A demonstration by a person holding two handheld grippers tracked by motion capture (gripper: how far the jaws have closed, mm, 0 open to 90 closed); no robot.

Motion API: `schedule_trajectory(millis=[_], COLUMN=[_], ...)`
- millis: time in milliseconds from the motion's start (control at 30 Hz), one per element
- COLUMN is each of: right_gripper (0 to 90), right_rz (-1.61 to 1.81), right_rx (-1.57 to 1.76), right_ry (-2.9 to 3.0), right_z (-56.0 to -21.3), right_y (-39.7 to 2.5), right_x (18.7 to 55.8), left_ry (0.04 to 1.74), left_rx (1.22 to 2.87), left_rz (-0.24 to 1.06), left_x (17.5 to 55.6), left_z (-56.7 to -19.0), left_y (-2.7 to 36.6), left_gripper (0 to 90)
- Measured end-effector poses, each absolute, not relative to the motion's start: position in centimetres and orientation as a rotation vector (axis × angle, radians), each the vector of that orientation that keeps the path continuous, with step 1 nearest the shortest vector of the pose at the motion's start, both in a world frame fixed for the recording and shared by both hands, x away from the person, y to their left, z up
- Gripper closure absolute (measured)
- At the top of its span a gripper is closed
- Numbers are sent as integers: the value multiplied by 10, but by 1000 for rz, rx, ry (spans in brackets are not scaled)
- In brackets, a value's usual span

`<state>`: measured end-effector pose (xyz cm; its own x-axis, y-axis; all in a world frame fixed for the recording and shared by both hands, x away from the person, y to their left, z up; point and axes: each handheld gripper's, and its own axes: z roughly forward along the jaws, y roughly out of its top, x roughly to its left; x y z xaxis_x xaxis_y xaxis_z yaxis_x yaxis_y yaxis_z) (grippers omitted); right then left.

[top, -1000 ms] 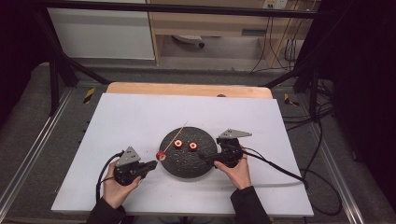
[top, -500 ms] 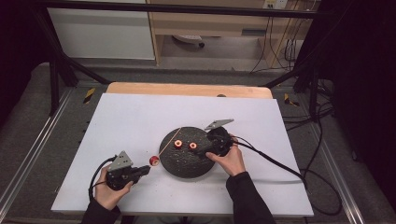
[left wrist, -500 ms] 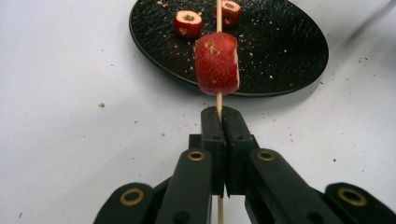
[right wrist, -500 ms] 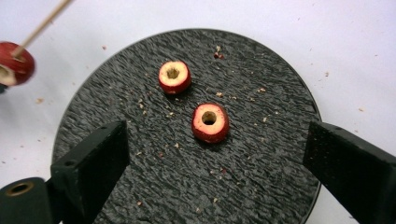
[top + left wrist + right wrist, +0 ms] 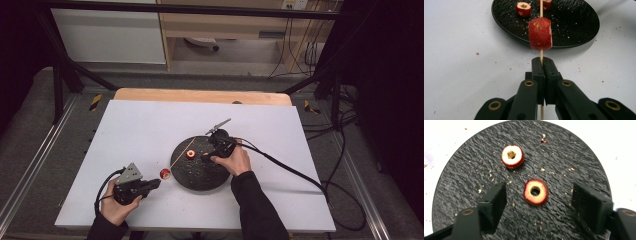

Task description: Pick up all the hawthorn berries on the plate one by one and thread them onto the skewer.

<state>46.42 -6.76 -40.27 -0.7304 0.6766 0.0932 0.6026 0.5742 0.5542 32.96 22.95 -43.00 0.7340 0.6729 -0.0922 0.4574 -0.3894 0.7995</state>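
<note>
Your right gripper (image 5: 539, 202) hangs over the round black textured plate (image 5: 579, 165) with its jaws spread wide, and the cored red fruit ring with the pale cut face (image 5: 536, 192) lies flat on the plate right between them, hole facing up. That is what the coming move turns on: the ring sits centred in the gap, touching neither jaw, so you only need to come down and close. A second cored red fruit piece (image 5: 512, 156) lies just beyond it, farther from the jaws and to their left, apart from the first.

Your left gripper (image 5: 543, 75) is clamped on the thin wooden skewer (image 5: 541, 7), whose long axis runs straight out from the jaws toward the plate. One red fruit chunk (image 5: 540, 33) is already threaded on it, just ahead of the jaw tips and short of the plate's near rim. In the high view the skewer slants from the left gripper (image 5: 150, 184) up and right across the plate, its far tip near the right gripper (image 5: 212, 152).

The skewer's far end is cut off at the top of the left gripper view.
</note>
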Motion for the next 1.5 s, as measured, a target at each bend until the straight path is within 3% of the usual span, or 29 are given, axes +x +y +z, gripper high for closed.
schedule_trajectory(millis=[333, 767, 1500], right_gripper=[479, 616, 629], right_rz=[777, 766, 764], right_rx=[1154, 1214, 1258], right_ry=[2718, 2743, 2741], right_z=[-409, -412, -404], right_y=[-59, -59, -62], right_x=[475, 481, 477], left_ry=[855, 854, 850], left_rx=[2055, 2063, 2068], left_rz=[307, 308, 310], left_x=[329, 329, 328], left_z=[-430, -431, -431], left_y=[230, 228, 227], left_gripper=[886, 886, 886])
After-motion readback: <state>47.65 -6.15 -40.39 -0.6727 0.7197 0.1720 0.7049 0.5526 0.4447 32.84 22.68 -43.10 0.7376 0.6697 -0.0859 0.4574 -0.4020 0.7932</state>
